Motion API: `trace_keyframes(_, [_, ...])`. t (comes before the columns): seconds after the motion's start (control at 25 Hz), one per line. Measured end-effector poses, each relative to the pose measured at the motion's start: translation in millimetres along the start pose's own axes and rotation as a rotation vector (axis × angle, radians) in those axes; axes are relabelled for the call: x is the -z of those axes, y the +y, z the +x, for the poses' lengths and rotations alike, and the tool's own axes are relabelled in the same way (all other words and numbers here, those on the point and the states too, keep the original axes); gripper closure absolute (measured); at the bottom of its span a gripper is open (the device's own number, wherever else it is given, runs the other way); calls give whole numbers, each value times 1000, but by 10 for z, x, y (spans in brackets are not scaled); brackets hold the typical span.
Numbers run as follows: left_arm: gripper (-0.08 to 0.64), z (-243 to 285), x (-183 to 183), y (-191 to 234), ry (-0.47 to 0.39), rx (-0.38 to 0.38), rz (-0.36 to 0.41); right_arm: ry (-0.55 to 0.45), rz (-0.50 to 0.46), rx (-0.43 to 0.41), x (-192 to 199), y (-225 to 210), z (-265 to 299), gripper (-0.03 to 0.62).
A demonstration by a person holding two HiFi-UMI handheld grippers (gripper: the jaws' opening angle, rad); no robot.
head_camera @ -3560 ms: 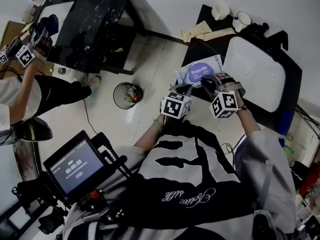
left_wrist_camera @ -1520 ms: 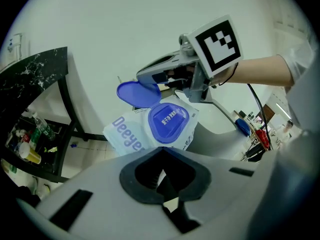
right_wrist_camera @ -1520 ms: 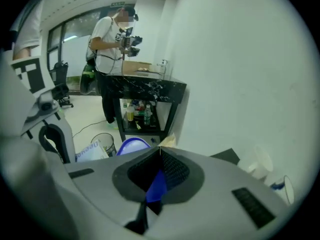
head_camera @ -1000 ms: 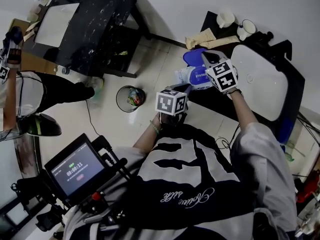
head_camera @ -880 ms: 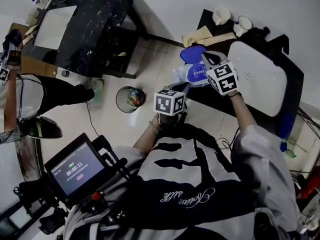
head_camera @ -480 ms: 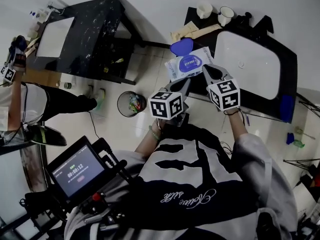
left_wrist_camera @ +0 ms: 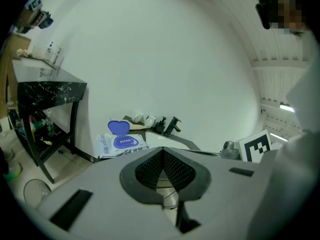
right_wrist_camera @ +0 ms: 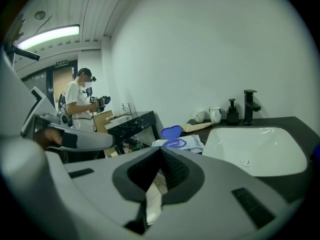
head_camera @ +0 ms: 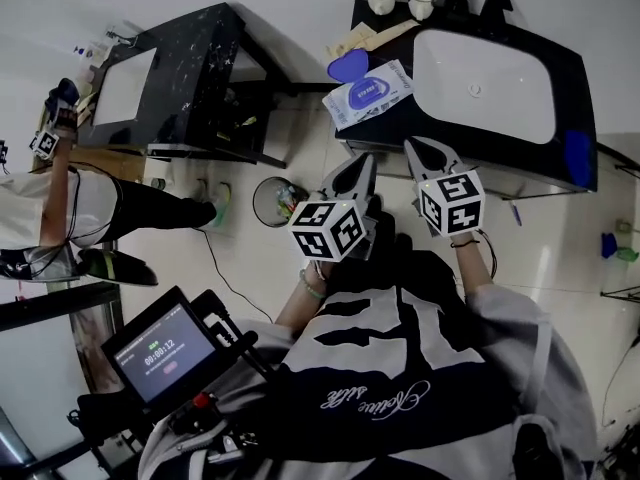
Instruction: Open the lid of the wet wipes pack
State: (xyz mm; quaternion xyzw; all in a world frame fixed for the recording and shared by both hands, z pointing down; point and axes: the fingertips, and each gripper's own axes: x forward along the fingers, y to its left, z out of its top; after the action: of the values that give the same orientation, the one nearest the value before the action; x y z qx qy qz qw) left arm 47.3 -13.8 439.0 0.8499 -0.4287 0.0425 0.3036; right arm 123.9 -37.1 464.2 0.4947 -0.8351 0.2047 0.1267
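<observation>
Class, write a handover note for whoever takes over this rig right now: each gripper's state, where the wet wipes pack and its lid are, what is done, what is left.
Left gripper: jaws together, empty, held short of the counter.
Right gripper: jaws together, empty, beside the left one.
Wet wipes pack: flat on the counter's left end, next to the sink; neither gripper touches it.
Lid: blue, flipped open at the pack's far edge.
Done: lid open.
Left: apparently nothing.
</observation>
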Motion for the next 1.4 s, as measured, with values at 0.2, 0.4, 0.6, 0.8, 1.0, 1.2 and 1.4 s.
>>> trace_keyframes(0.2, [561, -365, 141, -164, -5, 3, 108, -50, 57, 12, 130, 309, -377, 594])
trace_keyframes(0.4, [561, -439, 212, -148, -10, 42, 129, -66, 45, 40, 232, 546, -510, 594])
trace_keyframes(0.6, [561, -796, 230, -258, -17, 130, 166, -109, 56, 91, 230, 945, -789, 594])
trace_keyframes(0.8, [561, -1377, 423, -85, 16, 169, 199, -168, 111, 145, 299, 1366, -859, 594])
trace_keyframes(1.0, [561, -2027, 596, 85, 42, 208, 184, -224, 150, 204, 321, 1857, -1035, 594])
trace_keyframes(1.2, [561, -2364, 771, 184, 58, 236, 164, -214, 144, 228, 488, 2294, -1123, 594])
trace_keyframes(1.4, [561, -2374, 765, 145, 36, 255, 158, -193, 93, 244, 572, 2420, -1127, 594])
